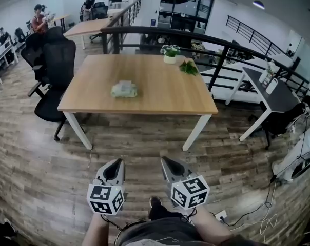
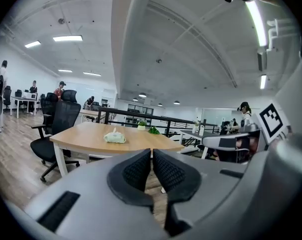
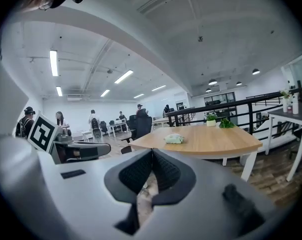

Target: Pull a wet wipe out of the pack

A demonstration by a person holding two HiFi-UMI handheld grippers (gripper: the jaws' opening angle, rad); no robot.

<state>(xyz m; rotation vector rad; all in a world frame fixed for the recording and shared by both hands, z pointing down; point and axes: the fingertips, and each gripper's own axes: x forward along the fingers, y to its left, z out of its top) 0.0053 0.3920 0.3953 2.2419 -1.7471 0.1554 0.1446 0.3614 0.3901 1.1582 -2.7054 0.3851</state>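
Note:
A pale green wet-wipe pack (image 1: 124, 89) lies near the middle of a wooden table (image 1: 160, 99), a white wipe sticking up from its top. The pack also shows far off in the left gripper view (image 2: 114, 137) and in the right gripper view (image 3: 174, 139). Both grippers are held low over the wooden floor, well short of the table. My left gripper (image 1: 115, 166) is shut with nothing between its pads. My right gripper (image 1: 166, 162) is shut and empty too. Each one's jaw tips meet, as seen for the left gripper (image 2: 151, 153) and the right gripper (image 3: 152, 153).
A white plant pot (image 1: 170, 55) and a leafy sprig (image 1: 189, 67) stand at the table's far edge. Black office chairs (image 1: 55, 70) sit at its left. A dark railing (image 1: 216, 47) runs behind, a second desk (image 1: 270, 94) stands at the right. Cables (image 1: 257, 209) lie on the floor. People sit far back left.

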